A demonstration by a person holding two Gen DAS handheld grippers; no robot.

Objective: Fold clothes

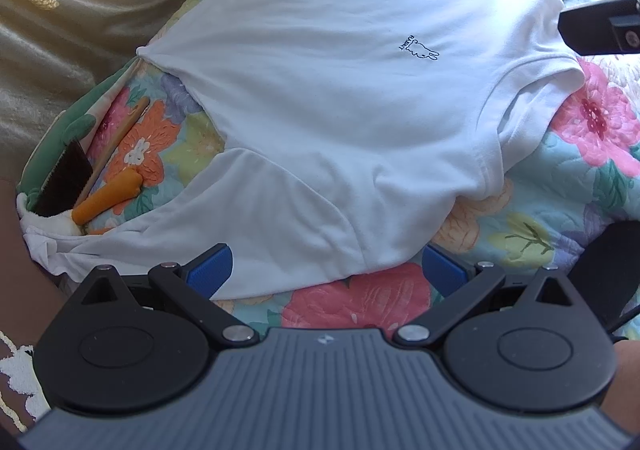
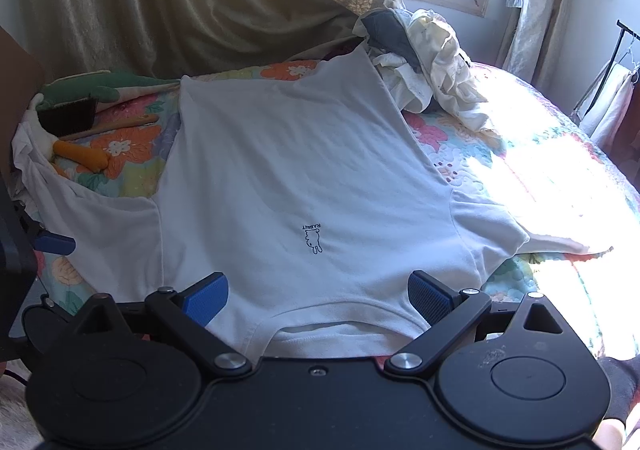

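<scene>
1. The bed [image 2: 520, 153] carries my work under its flowered quilt.
2. The white T-shirt [image 2: 280, 177] lies spread flat, front up, sleeves out: no fold shows, so all folding remains on it.
3. A heap of clothes [image 2: 424, 61] waits unfolded behind.
4. My right gripper [image 2: 318, 296] gapes released at the collar.
5. My left gripper [image 1: 326, 270] gapes released at one sleeve.

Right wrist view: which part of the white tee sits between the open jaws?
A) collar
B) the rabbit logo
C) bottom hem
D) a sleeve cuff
A: the collar of the tee lies between the open jaws of the right gripper; the logo is farther out.
</scene>
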